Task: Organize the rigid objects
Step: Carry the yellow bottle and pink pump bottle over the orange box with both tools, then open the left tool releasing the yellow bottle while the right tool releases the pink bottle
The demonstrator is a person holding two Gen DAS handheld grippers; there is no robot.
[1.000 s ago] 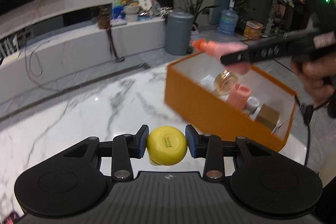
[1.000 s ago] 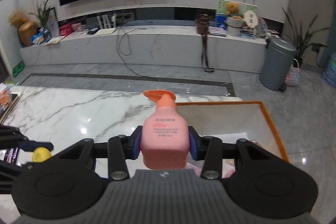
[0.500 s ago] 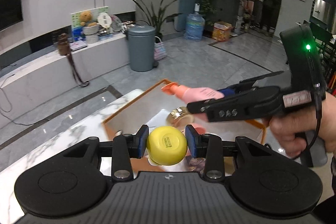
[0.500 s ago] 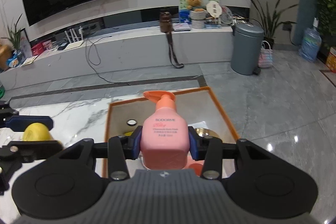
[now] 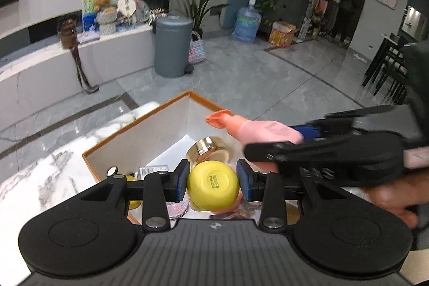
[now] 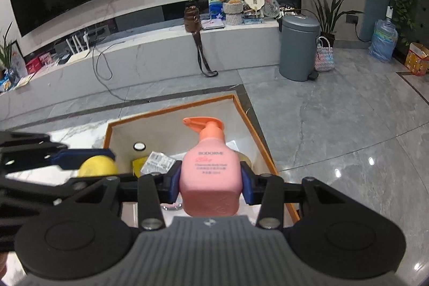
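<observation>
Because both things go into the orange box just below, the left tool squeezes a yellow jar and the right tool squeezes a pink pump bottle above it.

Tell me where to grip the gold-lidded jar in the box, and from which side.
Grip the gold-lidded jar across its round lid rim, coming from above: it lies tilted in the orange box, walls blocking sideways approach. Both grippers are full now.

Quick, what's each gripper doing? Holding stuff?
Left gripper: shut on the yellow bottle.
Right gripper: shut on the pink bottle.
</observation>
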